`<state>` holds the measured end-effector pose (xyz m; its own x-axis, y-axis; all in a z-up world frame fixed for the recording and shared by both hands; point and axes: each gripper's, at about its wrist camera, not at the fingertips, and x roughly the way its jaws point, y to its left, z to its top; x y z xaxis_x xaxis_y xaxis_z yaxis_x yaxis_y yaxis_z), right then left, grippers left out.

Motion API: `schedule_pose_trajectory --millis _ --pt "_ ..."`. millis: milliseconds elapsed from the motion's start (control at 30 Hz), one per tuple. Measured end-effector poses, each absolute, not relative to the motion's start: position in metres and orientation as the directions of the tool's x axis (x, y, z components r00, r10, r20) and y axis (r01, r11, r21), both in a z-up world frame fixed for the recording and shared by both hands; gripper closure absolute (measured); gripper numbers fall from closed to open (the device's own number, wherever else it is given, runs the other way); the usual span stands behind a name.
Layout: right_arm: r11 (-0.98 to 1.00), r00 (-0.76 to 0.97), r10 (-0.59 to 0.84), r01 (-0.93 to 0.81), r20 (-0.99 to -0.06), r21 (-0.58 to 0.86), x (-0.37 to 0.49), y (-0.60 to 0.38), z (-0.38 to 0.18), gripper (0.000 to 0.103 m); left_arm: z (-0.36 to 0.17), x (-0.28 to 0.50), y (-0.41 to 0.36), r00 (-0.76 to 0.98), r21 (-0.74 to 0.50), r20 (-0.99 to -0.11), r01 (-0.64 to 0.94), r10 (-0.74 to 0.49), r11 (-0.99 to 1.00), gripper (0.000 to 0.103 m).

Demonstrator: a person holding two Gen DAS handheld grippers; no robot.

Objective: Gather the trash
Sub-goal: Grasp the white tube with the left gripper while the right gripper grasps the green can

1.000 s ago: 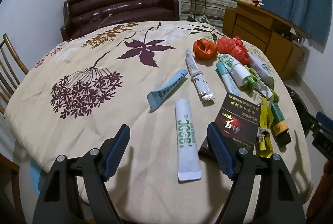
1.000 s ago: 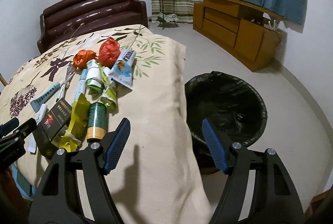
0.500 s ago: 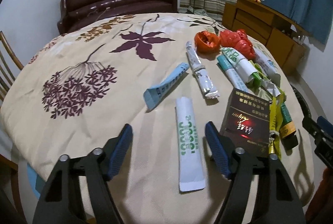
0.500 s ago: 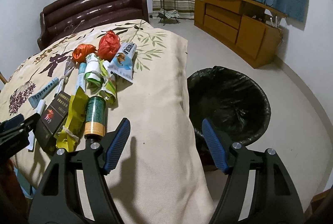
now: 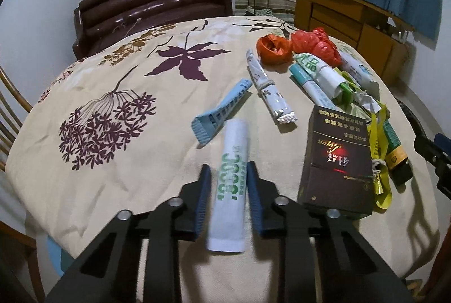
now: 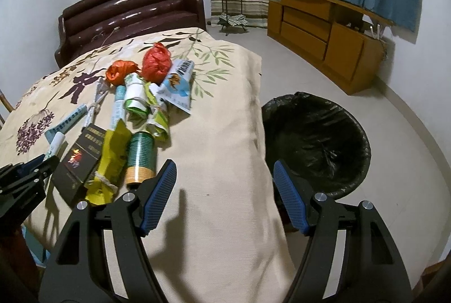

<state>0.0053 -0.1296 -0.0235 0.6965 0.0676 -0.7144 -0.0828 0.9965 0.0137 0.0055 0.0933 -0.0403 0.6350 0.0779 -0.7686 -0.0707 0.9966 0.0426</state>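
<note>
Left wrist view: we see the left gripper [image 5: 227,184] low over the near edge of the cloth-covered table [image 5: 118,179], its blue pads closing on a white tube with green lettering [image 5: 231,184] — the tube lies lengthwise between them, and the pads stand against its two sides at about its middle. Just beyond the tube's far end lies a light-blue tube [image 5: 222,114], and beside that a white-and-silver wrapper tied with string [image 5: 269,93]. Toward the right edge we find a dark cigarette box [image 5: 336,159], touching a yellow wrapper [image 5: 380,159] and a green can [image 5: 394,148]. Farther back sit an orange crumpled bag [image 5: 273,49] and a red crumpled bag [image 5: 315,45], with a rolled green-and-white packet [image 5: 321,72] just in front of them.

Right wrist view: we see the right gripper [image 6: 224,193] with its jaws wide and nothing between them — it hovers above the bare right edge of the table, near the green can. On the floor beside that edge stands a bin lined with a black bag [image 6: 315,139], well apart from the litter. The left gripper shows at the left border of this view.
</note>
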Motion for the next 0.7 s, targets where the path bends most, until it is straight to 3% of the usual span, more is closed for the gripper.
schedule_pose_trajectory --millis 333,533,700 --pt "0.988 0.696 0.119 -0.157 -0.708 0.012 0.0 -0.101 -0.018 0.034 -0.038 0.0 0.101 0.646 -0.003 -0.763 -0.058 0.036 0.998 0.083" --pt "0.982 0.677 0.141 -0.19 -0.722 0.013 0.003 -0.088 -0.023 0.05 -0.038 -0.001 0.106 0.654 -0.016 -0.756 -0.062 0.028 0.998 0.083" --pt "0.976 0.659 0.157 -0.218 -0.735 0.013 0.005 -0.081 -0.029 0.072 -0.038 -0.001 0.108 0.656 -0.022 -0.754 -0.063 0.025 0.998 0.083"
